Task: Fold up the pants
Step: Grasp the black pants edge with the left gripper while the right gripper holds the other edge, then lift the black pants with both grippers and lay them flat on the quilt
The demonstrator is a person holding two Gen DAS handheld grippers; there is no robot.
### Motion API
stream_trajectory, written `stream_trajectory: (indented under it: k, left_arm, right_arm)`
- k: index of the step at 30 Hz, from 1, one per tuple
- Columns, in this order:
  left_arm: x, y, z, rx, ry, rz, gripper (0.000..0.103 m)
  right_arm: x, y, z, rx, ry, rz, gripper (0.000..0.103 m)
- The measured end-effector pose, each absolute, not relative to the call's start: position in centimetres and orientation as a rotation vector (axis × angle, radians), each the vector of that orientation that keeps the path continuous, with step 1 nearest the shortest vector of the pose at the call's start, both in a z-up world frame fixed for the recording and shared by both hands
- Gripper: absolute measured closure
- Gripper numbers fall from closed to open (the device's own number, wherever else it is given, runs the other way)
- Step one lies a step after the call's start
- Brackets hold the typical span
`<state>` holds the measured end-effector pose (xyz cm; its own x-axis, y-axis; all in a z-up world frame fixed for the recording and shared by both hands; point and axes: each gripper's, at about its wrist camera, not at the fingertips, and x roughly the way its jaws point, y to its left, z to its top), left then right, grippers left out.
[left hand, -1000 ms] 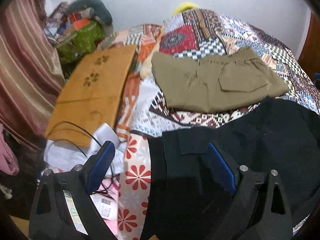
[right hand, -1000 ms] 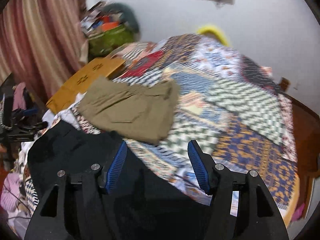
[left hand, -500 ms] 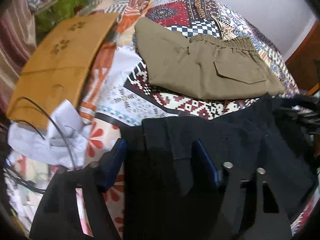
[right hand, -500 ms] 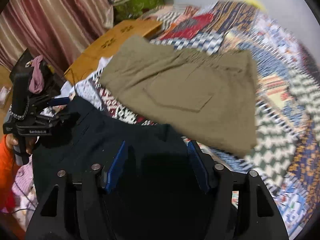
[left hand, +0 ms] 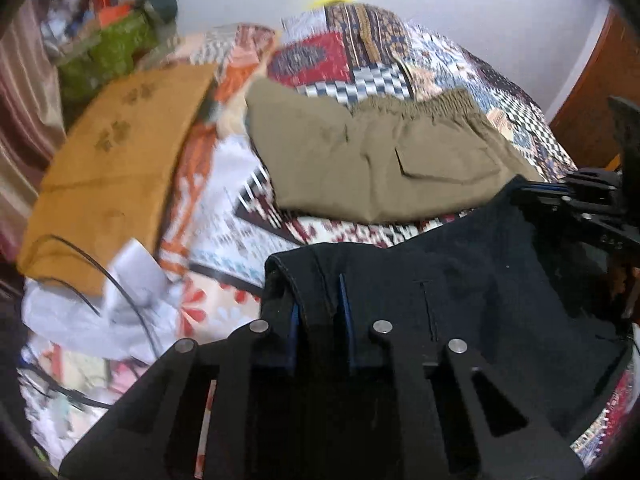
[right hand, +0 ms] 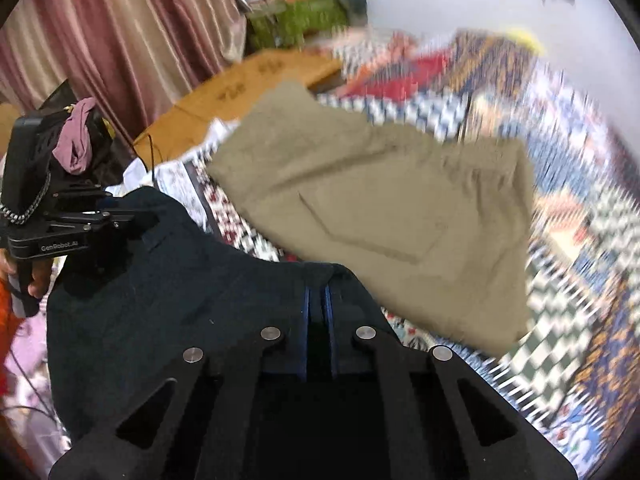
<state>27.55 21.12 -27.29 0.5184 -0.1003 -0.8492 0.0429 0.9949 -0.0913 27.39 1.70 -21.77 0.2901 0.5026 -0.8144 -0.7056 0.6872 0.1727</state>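
Left gripper (left hand: 318, 312) pinched the black pants (left hand: 480, 280) edge, jaws nearly together | right gripper (right hand: 318, 308) clamped another edge, jaws pressed tight | pants at 6 o'clock on the bed (left hand: 248, 232), olive pants (left hand: 380, 160) at 12 | risk: thin bite slips if lifted unevenly; hem could drag the olive pair.

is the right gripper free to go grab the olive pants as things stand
Probably not yet: the right gripper is shut on the black pants. The olive pants lie uncovered just beyond on the bedspread, so the path looks free once it lets go.
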Motion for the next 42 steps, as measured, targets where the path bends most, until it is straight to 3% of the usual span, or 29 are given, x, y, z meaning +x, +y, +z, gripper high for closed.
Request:
stream_trajectory:
  k: [7,14,16,20,24,28,42]
  left_arm:
    - [30.3,22.4,-25.6,-0.052,0.953,-0.01,0.086]
    - [33.8,21.8,-28.6,-0.006,1.041,0.011,0.084]
    - [33.5,21.9,-28.5,-0.009,1.041,0.014,0.079]
    - [31.6,22.1,-26.3,0.0,1.027,0.011,0.073]
    - [28.6,23.1,-23.3,0.002,0.954,0.046,0.055]
    - [25.9,23.8,-21.3,-0.006,0.923,0.071,0.047]
    - [19.3,23.0,-24.5,-0.083,1.011,0.099,0.043]
  right_arm:
    - [29.0,1.0,-19.8,-0.225,0.897,0.743,0.097]
    - [31.7,2.2,-22.0,-0.256,0.984,0.666,0.095]
    - [31.7,2.1,-22.4,-0.264,1.016,0.653,0.088]
    - [30.8,1.0,-21.3,-0.271,1.003,0.595,0.059]
    - [29.2,-1.8,-18.8,-0.23,0.935,0.567,0.058]
    - [27.2,-5.8,-16.1,-0.152,0.896,0.534,0.058]
    - [16.8,-23.2,-12.2,-0.067,0.851,0.143,0.055]
